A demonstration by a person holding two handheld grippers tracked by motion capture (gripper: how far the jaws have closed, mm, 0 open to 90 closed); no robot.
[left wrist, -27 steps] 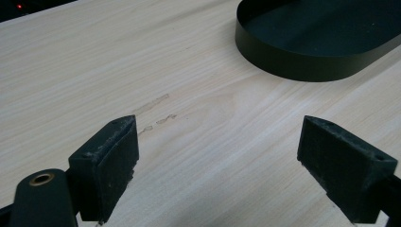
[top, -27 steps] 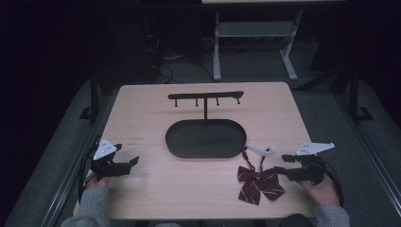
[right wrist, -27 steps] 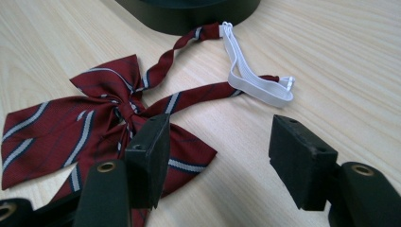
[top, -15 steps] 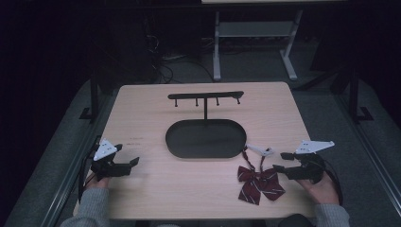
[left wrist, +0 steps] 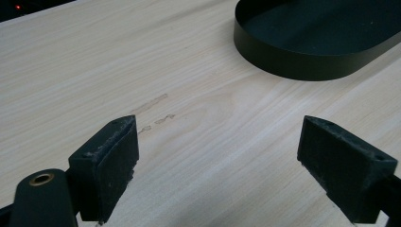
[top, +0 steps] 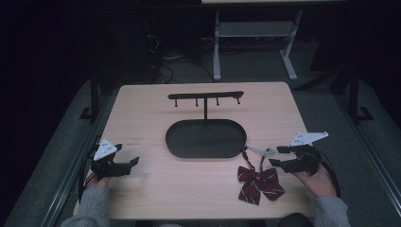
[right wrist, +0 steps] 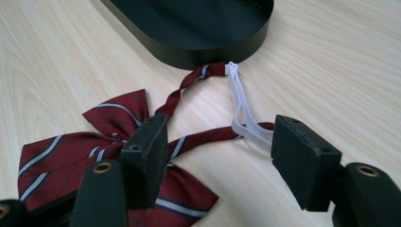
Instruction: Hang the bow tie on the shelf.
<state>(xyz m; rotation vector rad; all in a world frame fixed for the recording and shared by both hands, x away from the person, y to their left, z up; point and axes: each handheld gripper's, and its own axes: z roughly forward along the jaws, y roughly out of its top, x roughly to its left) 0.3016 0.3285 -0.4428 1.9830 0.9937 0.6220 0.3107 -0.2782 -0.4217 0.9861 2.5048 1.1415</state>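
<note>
One item in play: striped bow tie [top: 259, 183], maroon w/ pale stripes, flat on the table [top: 142, 118], near-right, just short of the tray.
Strap: thin maroon band loops up from the bow twd the tray wall; white elastic loop [right wrist: 243, 113] sits at its far end, close to the tray rim, touching or nearly, can't tell which.
Right gripper [right wrist: 222, 142]: jaws spread wide, nothing between them but air; hovering low over the strap, elastic loop near the right-hand jaw, bow under the left-hand one. In the high view right gripper [top: 280, 157] sits just beside the bow's right side.
Left gripper [left wrist: 217, 161]: also gaping, empty, bare wood below; parked well apart at the table's left edge.
Tray [top: 206, 138]: black oval, empty, mid-table.
Hanger stand [top: 205, 97]: T-bar w/ small pegs rising at the tray's far side; prob where the loop goes, judging by layout.
Step, my read: lining up for a pinch on strap or loop.
Risk 1: jaws close on the thin elastic alone, it slips out or stretches, bow drags along the wood.
Risk 2: pinch catches both strap runs, loop stays shut, won't go over a peg.
Risk 3: jaw tips come down too low, scrape the table, push fabric away instead of trapping it.
Risk 4: lifted bow swings, snags the tray rim.
</note>
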